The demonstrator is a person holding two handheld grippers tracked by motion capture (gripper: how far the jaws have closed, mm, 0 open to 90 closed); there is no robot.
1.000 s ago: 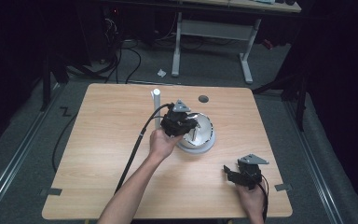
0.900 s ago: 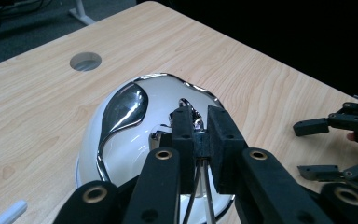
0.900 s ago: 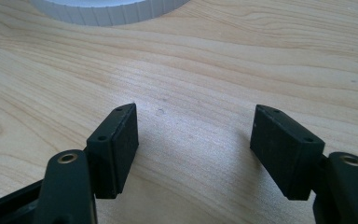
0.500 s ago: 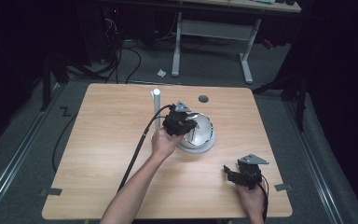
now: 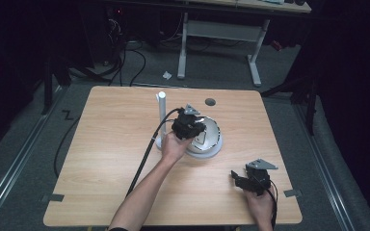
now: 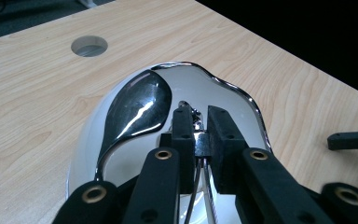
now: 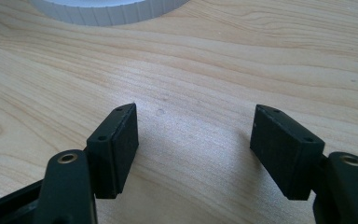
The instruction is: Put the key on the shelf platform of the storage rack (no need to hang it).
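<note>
Desk (image 5: pixel 111 159): light wood, wavy tan grain lines; one round grey hole (image 5: pixel 210 102) near the far edge.

Bowl (image 6: pixel 135 100): shiny silver, mirror finish with dark reflected patches and white glints. Sits on a white round base (image 5: pixel 212 150); the base edge shows fine vertical ribbing in the right gripper view.

Post (image 5: pixel 162 111): white, upright.

Left gripper (image 5: pixel 188 126): black, grey plate on top, black cable. Its fingers (image 6: pixel 183 135) are matt black with brass-coloured rivets.

Right gripper (image 5: pixel 253 180): black, grey plate. Fingers (image 7: pixel 121 144) black, same brass rivets.

Floor (image 5: pixel 24 144): dark grey. Far desk frame (image 5: pixel 221 33): pale grey-white legs.
</note>
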